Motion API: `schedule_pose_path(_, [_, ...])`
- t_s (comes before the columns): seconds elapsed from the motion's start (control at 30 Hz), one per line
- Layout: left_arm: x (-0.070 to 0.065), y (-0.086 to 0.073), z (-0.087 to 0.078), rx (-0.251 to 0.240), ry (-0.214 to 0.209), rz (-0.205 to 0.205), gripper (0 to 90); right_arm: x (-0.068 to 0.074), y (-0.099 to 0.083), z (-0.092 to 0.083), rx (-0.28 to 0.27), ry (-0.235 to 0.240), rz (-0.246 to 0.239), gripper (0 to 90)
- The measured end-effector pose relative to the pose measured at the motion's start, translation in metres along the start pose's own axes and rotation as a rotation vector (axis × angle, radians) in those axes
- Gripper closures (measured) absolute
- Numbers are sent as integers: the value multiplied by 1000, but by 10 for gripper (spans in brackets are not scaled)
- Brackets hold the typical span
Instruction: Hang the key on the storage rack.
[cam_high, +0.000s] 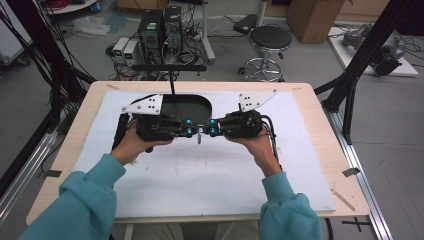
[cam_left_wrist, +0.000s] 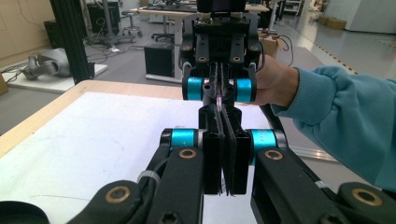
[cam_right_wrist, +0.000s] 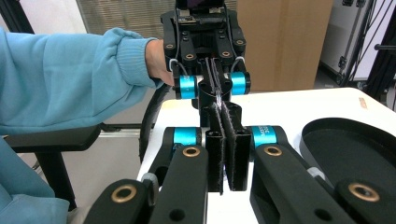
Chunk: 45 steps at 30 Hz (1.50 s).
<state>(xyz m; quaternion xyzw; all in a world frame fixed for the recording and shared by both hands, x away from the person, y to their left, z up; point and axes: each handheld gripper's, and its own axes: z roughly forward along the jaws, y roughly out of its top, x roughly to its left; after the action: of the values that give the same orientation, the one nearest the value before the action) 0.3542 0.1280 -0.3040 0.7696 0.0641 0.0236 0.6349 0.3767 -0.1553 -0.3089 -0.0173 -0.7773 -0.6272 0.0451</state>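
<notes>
Sleeves nearest the camera; white mat on the table; black tray toward the mat's far edge. Left gripper and right gripper meet tip to tip, each pressed together, pinching a thin pale strip between them above the mat's centre. Risk, as a judgement: pulling apart could tear or drop it.

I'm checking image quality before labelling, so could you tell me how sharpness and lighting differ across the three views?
High view: soft overall, even light, only a faint shadow under the left gripper and right gripper on the white mat. Left gripper view: near jaws crisp, far room hazy and bright. Right gripper view: jaws sharp, black tray dark with little detail.
</notes>
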Motion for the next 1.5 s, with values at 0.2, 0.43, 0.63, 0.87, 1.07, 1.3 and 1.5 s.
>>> schedule_pose_path(0.2, [0,0,-1,6,-3,1,879,0,0,1,2,0,1,890])
schedule_pose_path(0.43, [-2,1,-1,10,2,-1,887,0,0,1,0,4,-5,879])
schedule_pose_path(0.63, [-6,2,3,18,40,8,890,-2,-1,1,-22,-11,20,591])
schedule_pose_path(0.87, [-7,4,1,7,70,10,889,6,-10,-6,-69,-259,24,44])
schedule_pose_path(1.07, [0,3,-7,25,115,10,889,18,-24,-33,-109,-416,35,7])
schedule_pose_path(1.3, [15,6,-15,84,192,-2,889,33,-41,-59,-108,-512,18,8])
schedule_pose_path(1.5, [33,17,-21,122,267,-23,889,46,-72,-87,-102,-591,24,8])
